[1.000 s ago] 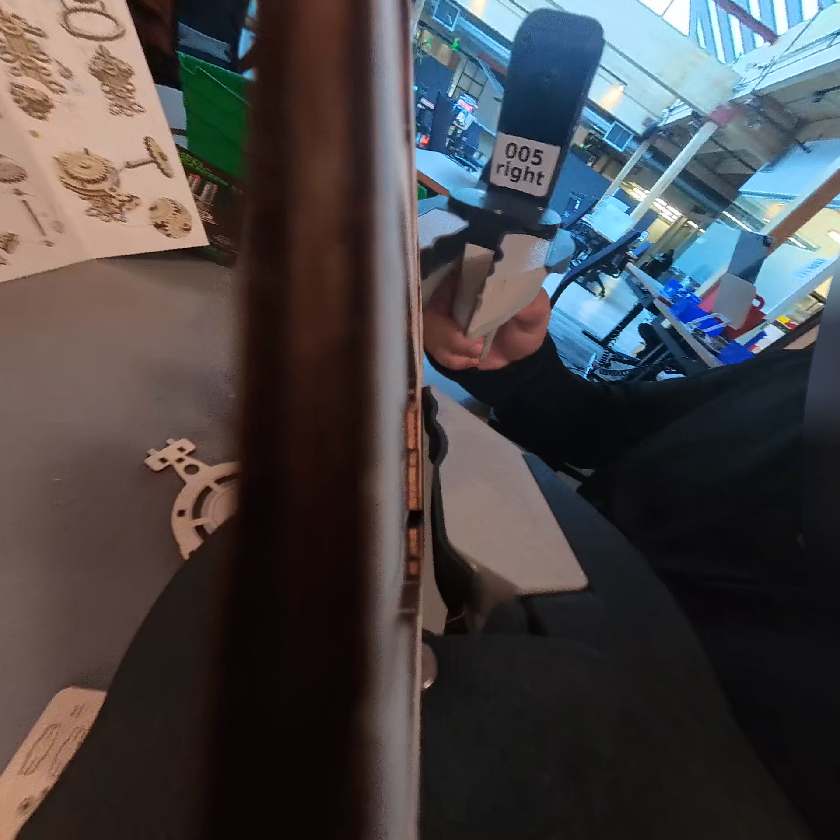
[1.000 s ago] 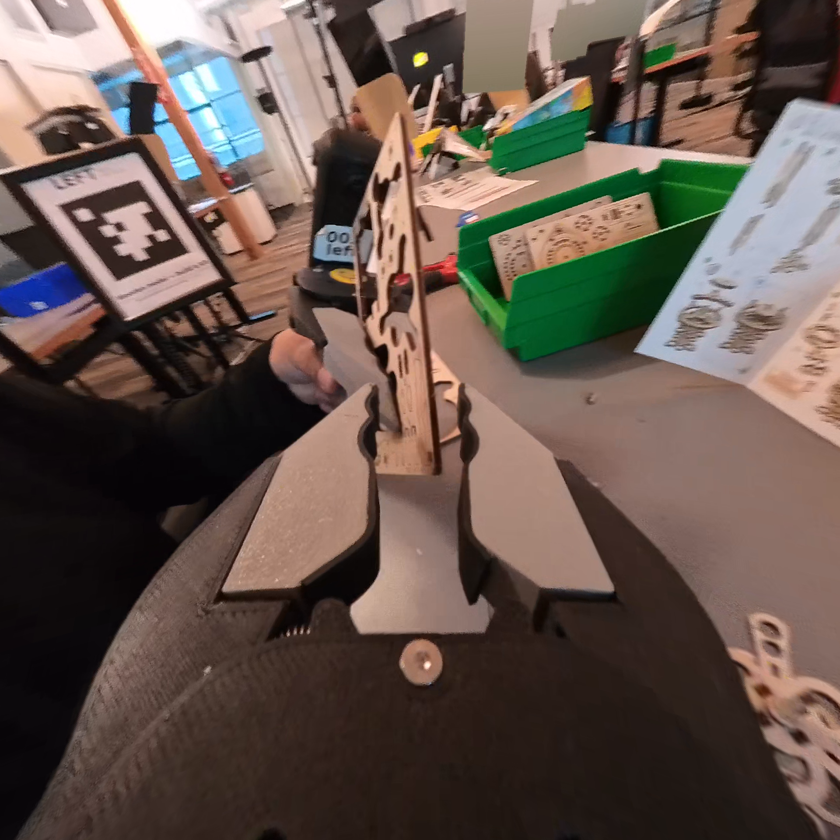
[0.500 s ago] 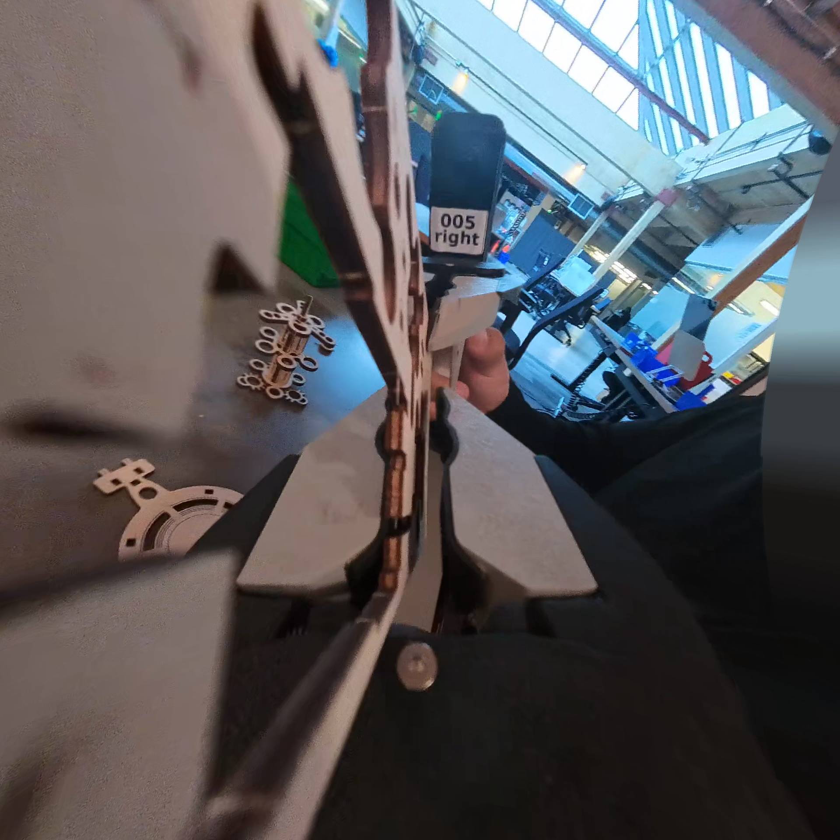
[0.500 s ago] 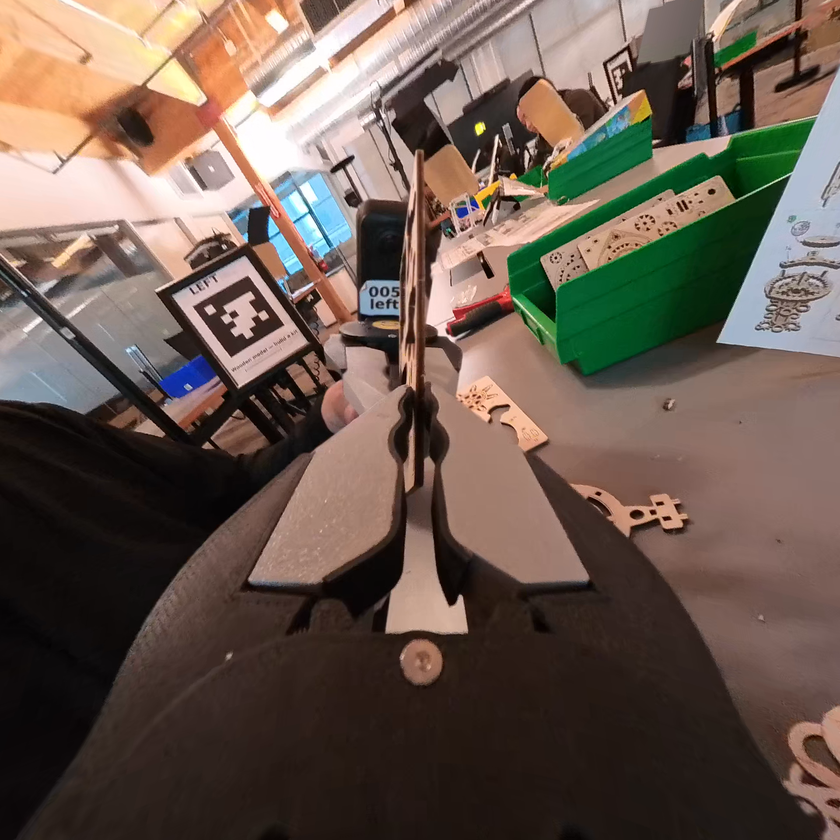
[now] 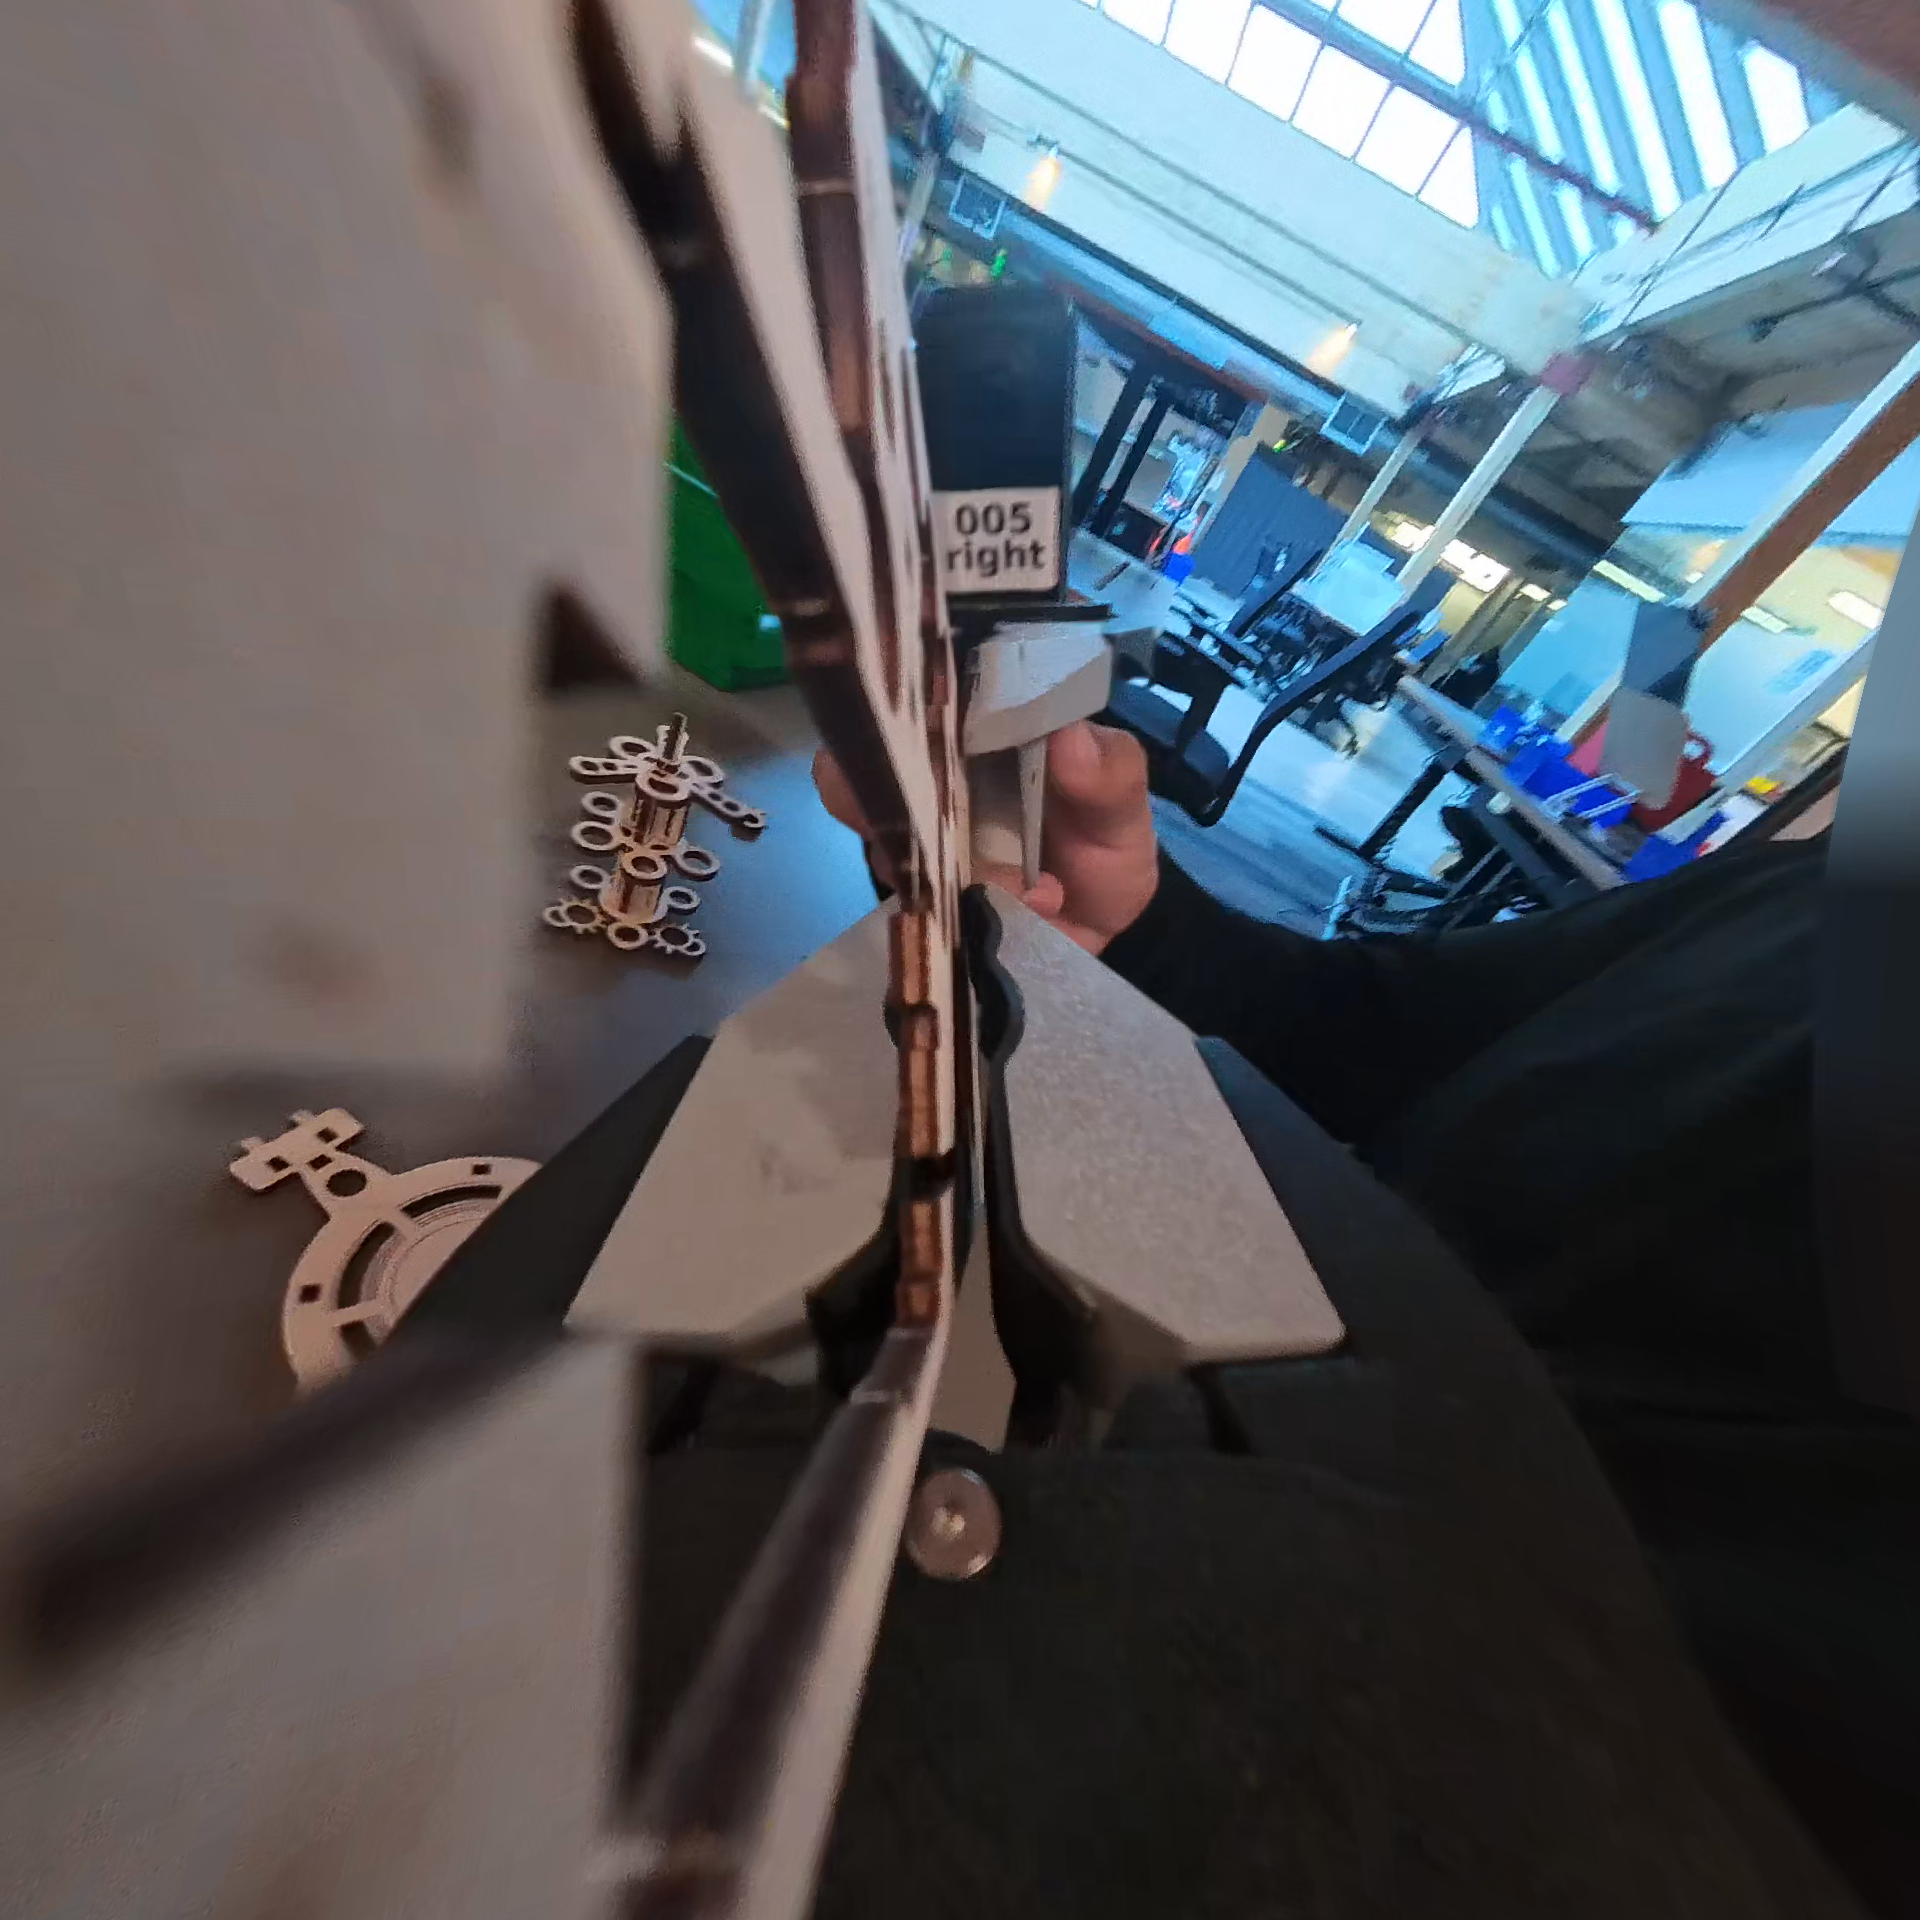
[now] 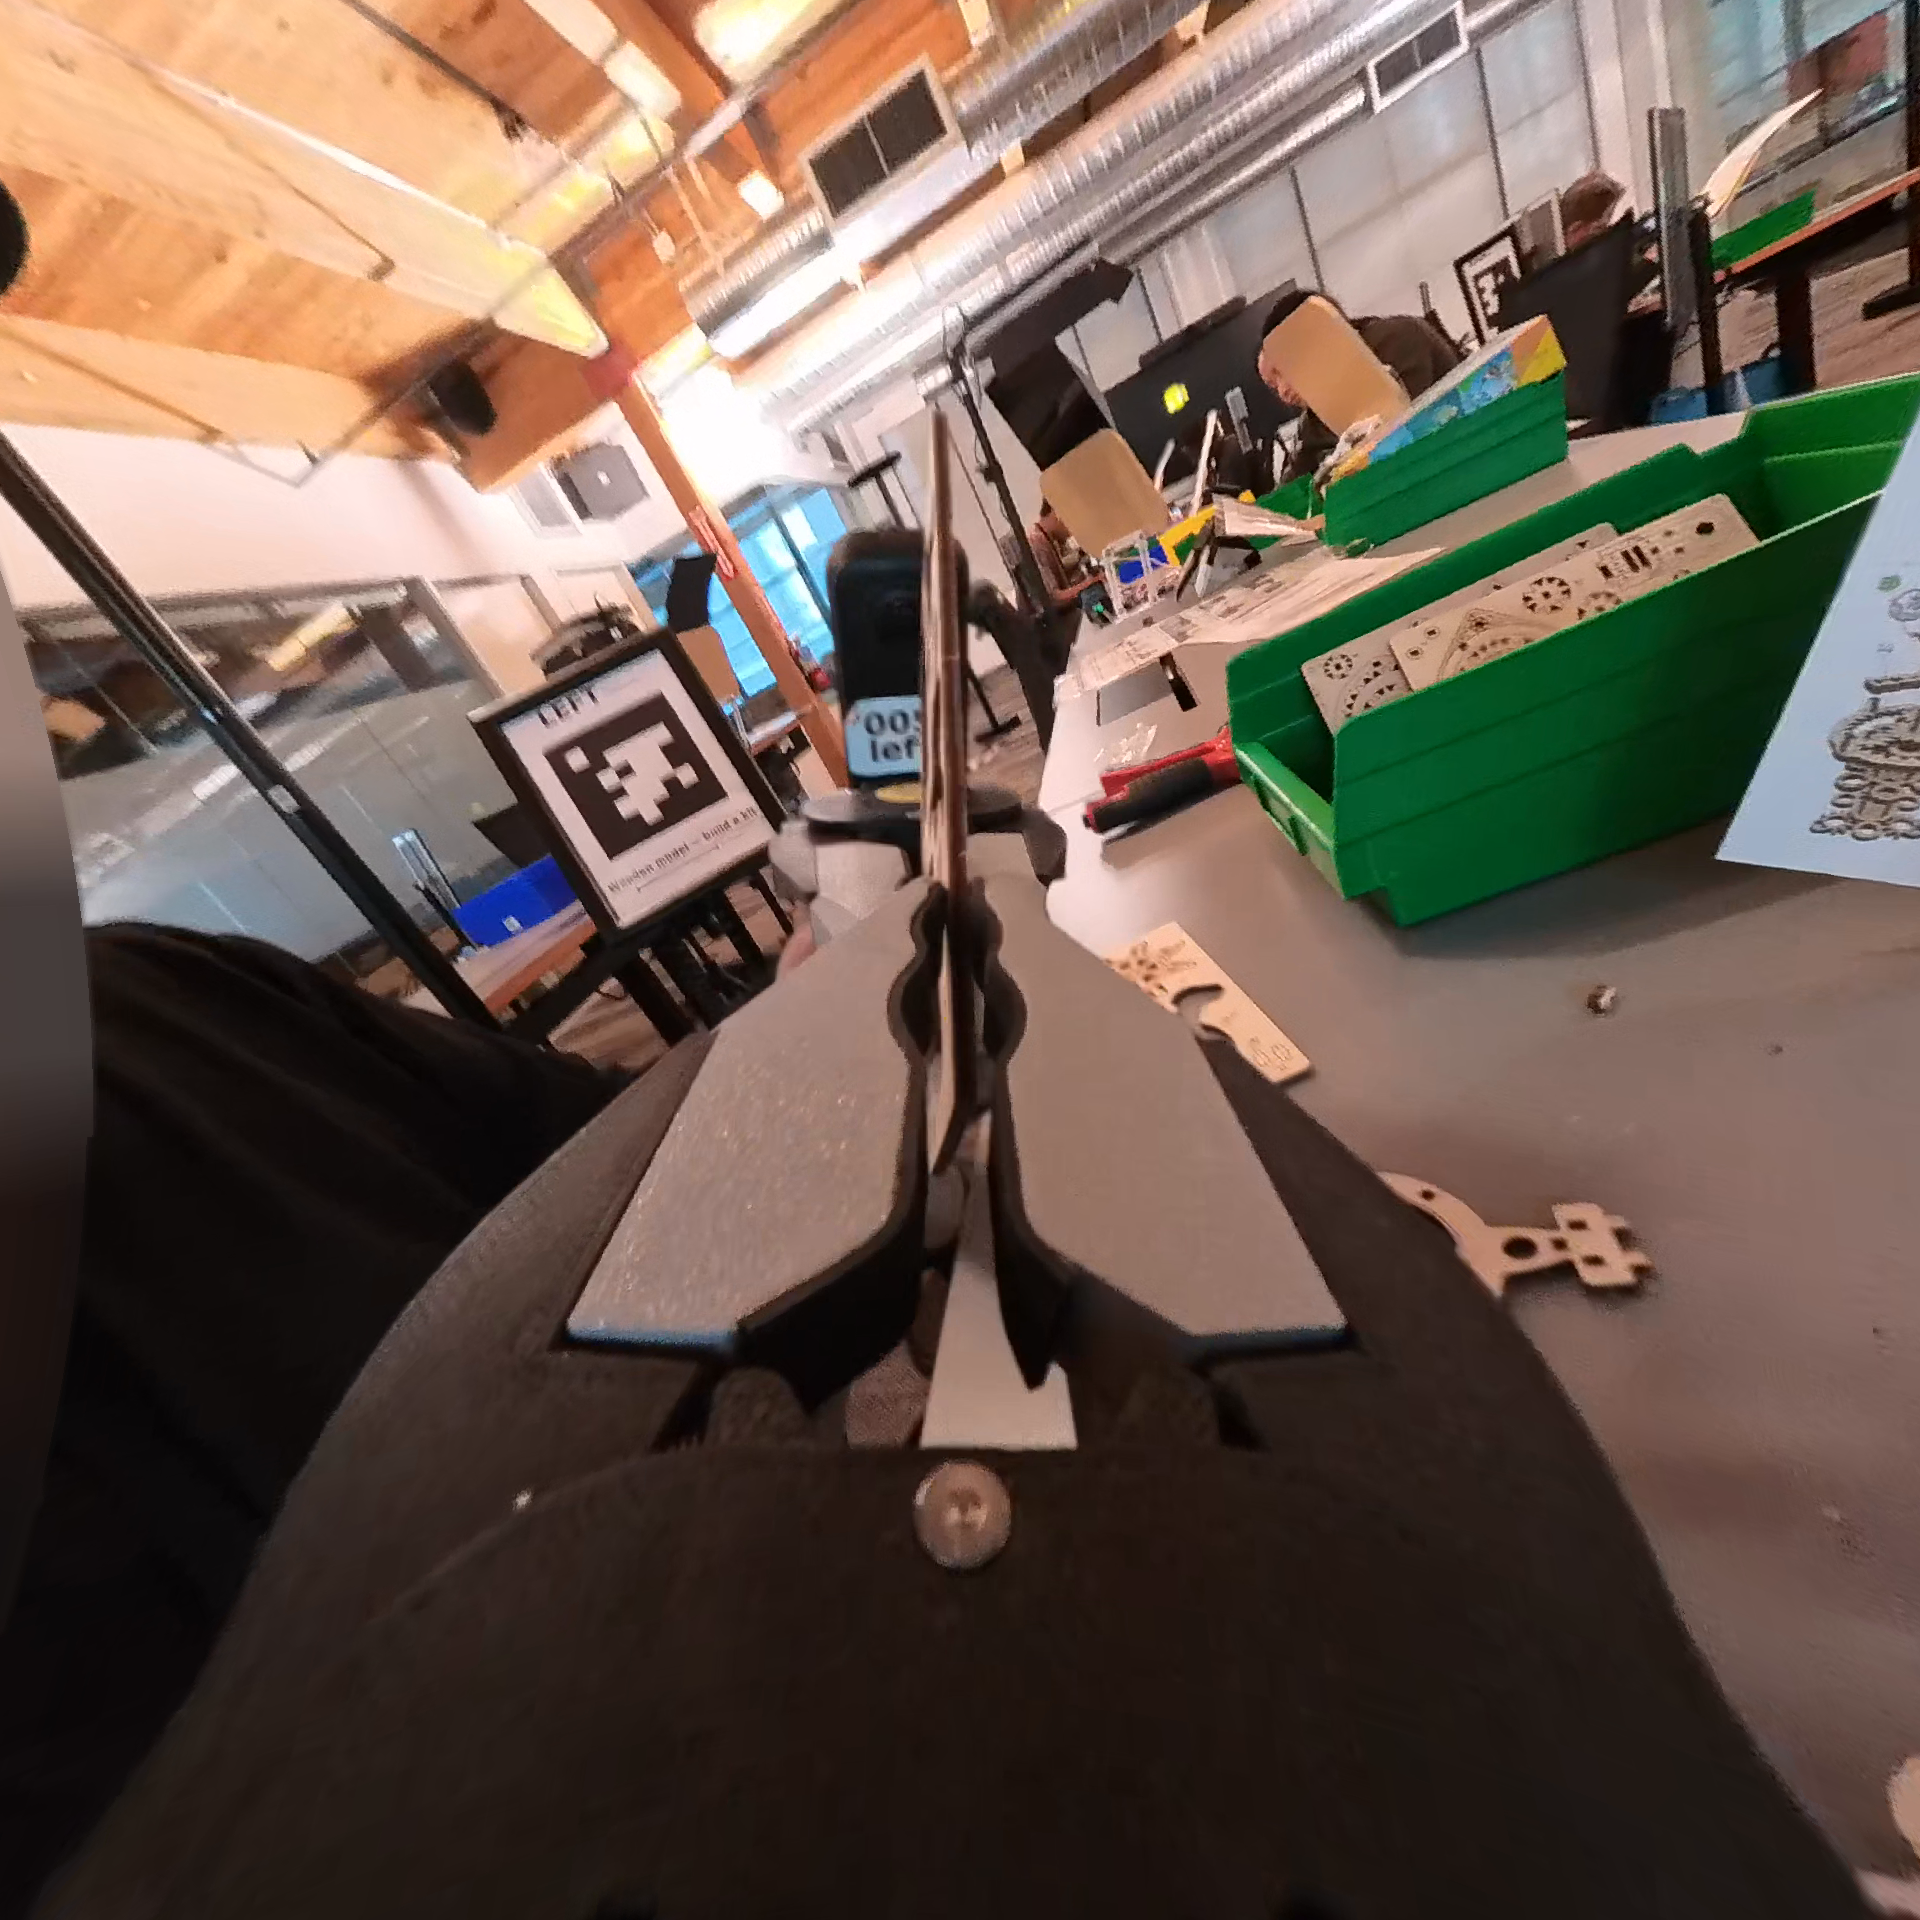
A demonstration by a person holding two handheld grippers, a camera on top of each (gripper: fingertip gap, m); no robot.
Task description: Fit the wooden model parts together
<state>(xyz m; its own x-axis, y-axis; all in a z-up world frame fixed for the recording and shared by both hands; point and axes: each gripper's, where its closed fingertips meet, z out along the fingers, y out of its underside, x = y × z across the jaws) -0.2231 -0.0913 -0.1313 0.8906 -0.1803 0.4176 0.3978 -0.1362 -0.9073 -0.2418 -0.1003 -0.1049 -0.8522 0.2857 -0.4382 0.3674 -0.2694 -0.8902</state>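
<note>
A green bin (image 6: 1538,769) is holding punched wooden sheets (image 6: 1527,613) (standing on edge). Both the left gripper (image 5: 935,935) and right gripper (image 6: 951,935) are clamping one thin wooden panel (image 6: 943,727) edge-on between them, above the table (image 6: 1558,1091).

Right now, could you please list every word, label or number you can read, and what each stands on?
I cannot quote writing; here is what bears it.
White label on the right gripper: printed, legible.
White label on the left gripper: partly hidden by the wooden sheet.
Framed marker sign: printed lines, legible.
Instruction sheet and wooden strip: too small to read.
</note>
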